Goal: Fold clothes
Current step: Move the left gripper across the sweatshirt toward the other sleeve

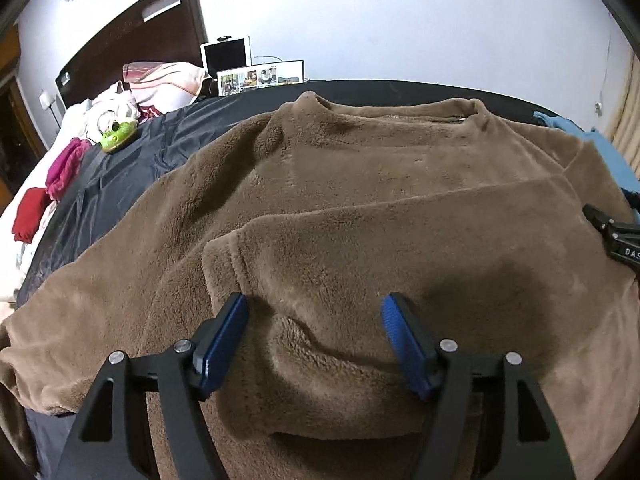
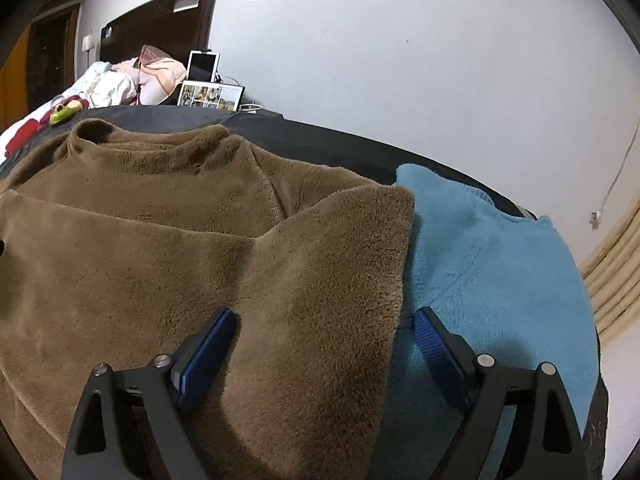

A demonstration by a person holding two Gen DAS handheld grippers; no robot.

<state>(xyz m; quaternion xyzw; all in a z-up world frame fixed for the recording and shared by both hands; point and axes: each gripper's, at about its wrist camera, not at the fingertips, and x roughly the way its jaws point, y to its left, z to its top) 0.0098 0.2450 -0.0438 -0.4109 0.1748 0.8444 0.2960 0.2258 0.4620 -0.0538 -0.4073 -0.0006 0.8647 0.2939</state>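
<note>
A brown fleece sweater [image 1: 360,184] lies spread flat on the dark bed cover, collar toward the wall. One sleeve is folded across its body, cuff [image 1: 224,256] pointing left. My left gripper [image 1: 315,316] stands open just above the sweater's lower part, a soft ridge of fleece rising between its blue pads. In the right wrist view my right gripper [image 2: 324,324] is open wide over the sweater [image 2: 160,248]. It straddles the sweater's folded right edge, one pad over brown fleece, the other over a blue garment [image 2: 488,264]. Part of the right gripper [image 1: 616,236] shows at the left view's right rim.
The dark cover [image 1: 132,168] spans the bed. At its far left lie a green toy [image 1: 116,136], pink cloth [image 1: 66,164], red cloth [image 1: 30,212] and a pillow [image 1: 168,80]. A tablet [image 1: 226,54] and a photo screen [image 1: 260,78] stand against the white wall.
</note>
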